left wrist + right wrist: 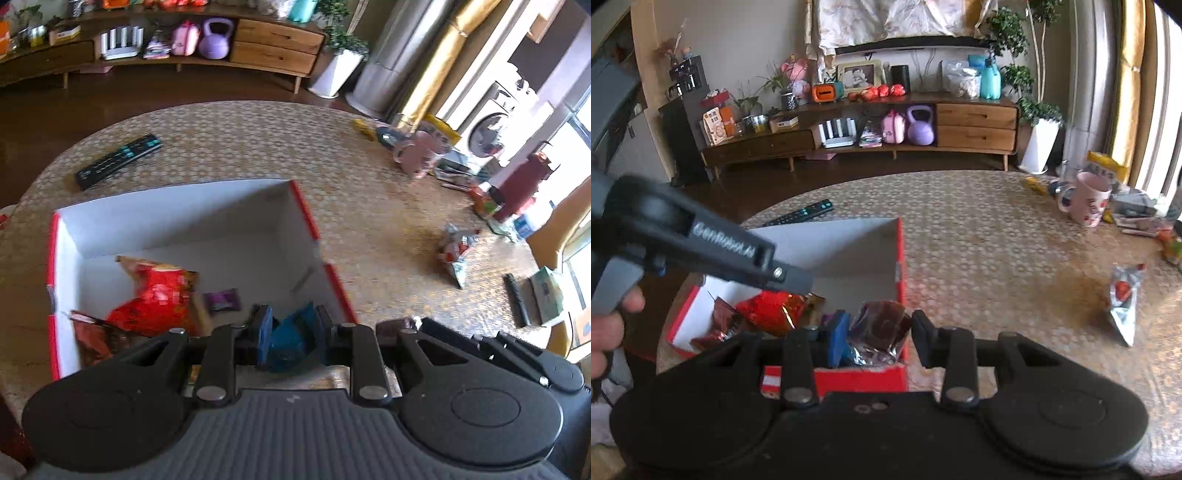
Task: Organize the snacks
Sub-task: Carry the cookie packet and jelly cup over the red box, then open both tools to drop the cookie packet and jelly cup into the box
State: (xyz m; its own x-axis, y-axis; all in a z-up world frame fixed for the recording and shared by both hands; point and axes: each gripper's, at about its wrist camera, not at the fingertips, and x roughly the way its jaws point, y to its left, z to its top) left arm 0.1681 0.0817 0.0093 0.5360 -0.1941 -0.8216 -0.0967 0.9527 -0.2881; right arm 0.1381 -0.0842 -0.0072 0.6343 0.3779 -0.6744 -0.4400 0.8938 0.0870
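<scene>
A red box (pixel 308 221) with a white inside stands on the patterned table. In it lie a bright red packet (pixel 155 299), a small purple packet (pixel 223 300) and a dark red packet (pixel 94 336). My left gripper (pixel 293 321) hangs over the box's near right corner, shut on a blue packet (pixel 288 343). In the right wrist view, my right gripper (pixel 881 325) is above the box's (pixel 900 258) near corner, shut on a brown and silver foil packet (pixel 879 341). The left gripper's housing (pixel 701 236) and a person's hand (pixel 605 332) show at the left.
A silver packet with strawberries (pixel 1126 299) lies loose on the table to the right. A black remote (pixel 118 160) lies beyond the box. A pink mug (pixel 1086 199) and more packets crowd the far right edge. A tissue box (pixel 546 295) and a black bar (pixel 517 299) sit nearer.
</scene>
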